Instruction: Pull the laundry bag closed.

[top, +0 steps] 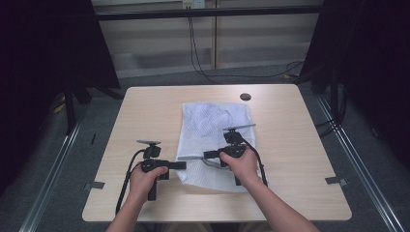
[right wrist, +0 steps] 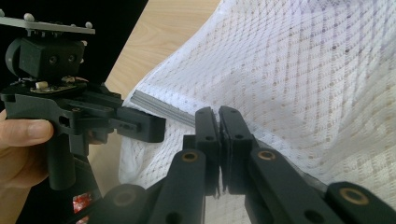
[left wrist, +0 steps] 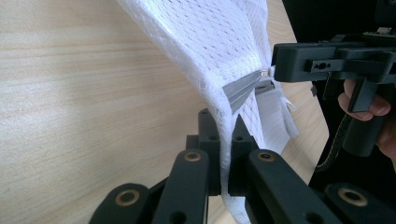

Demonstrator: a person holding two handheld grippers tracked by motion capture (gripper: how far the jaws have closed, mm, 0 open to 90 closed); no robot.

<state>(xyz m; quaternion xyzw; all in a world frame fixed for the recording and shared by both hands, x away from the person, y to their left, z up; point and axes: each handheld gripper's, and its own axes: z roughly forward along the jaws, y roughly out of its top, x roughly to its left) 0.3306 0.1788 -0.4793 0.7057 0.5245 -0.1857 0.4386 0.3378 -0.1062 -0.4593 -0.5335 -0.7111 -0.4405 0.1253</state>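
Jaws of both the left gripper (left wrist: 223, 135) and right gripper (right wrist: 219, 122) clamp the white mesh bag (top: 212, 121).

surface: light wooden table (top: 145, 104) | on it: white mesh bag (top: 212, 121), round black disc (top: 245, 96)

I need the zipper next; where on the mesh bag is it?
High view: the grey zipper runs along the white mesh laundry bag near its front end, between the left gripper and right gripper.

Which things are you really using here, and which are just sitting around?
Being used:
white mesh laundry bag, with its grey zipper
left gripper, shut on the bag
right gripper, shut on the zipper end

Just there:
wooden table
black round cap
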